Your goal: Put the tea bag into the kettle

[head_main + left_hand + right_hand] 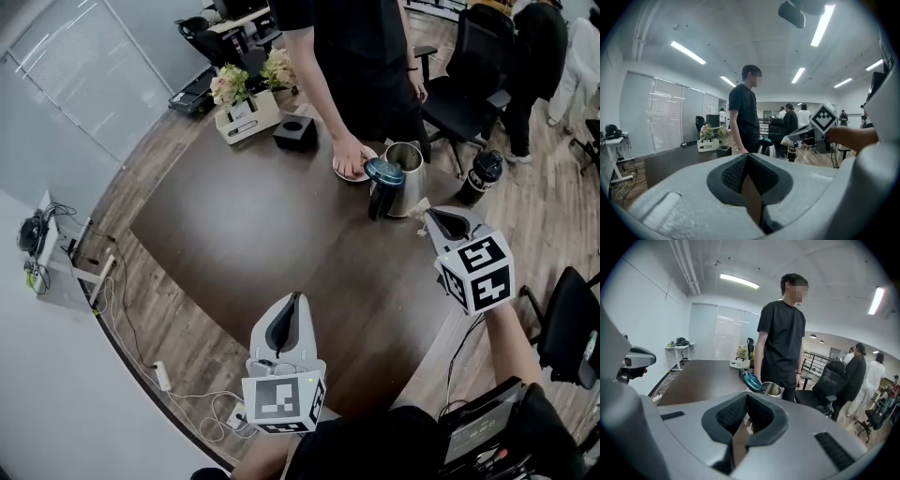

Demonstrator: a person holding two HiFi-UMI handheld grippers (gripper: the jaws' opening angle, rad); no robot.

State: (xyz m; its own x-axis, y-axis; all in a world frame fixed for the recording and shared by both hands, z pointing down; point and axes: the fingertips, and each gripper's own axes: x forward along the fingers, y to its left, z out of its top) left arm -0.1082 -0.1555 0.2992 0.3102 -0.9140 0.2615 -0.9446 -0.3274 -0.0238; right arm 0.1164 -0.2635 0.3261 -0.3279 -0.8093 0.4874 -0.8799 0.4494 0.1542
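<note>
The person holding the tools has both of them up over the near end of the dark oval bench [253, 225]. The right gripper [429, 214] is out ahead, its fingers clenched on the tea bag [419, 208], a small pale bag pinched at their tip. It hangs in the air just beside the kettle [405, 183], on that kettle's right and close to its rim, not inside it. The kettle is a steel one and stands upright on the far right part of the bench. Its teal lid [384, 172] is tipped up and open, so the mouth shows.

The left gripper [298, 295] is held well back from the kettle, nearer the person's body. Its fingers are clenched together with nothing between them.

Across the bench someone in a black T-shirt stands right by the kettle, one hand [349, 155] resting on a small plate [342, 174] just to the kettle's left. Further along that side are a black box [295, 132] and a white planter of flowers [246, 117], side by side. A dark bottle [484, 175] stands to the right of the kettle. I can't tell whether it is on the bench edge or beyond it.
</note>
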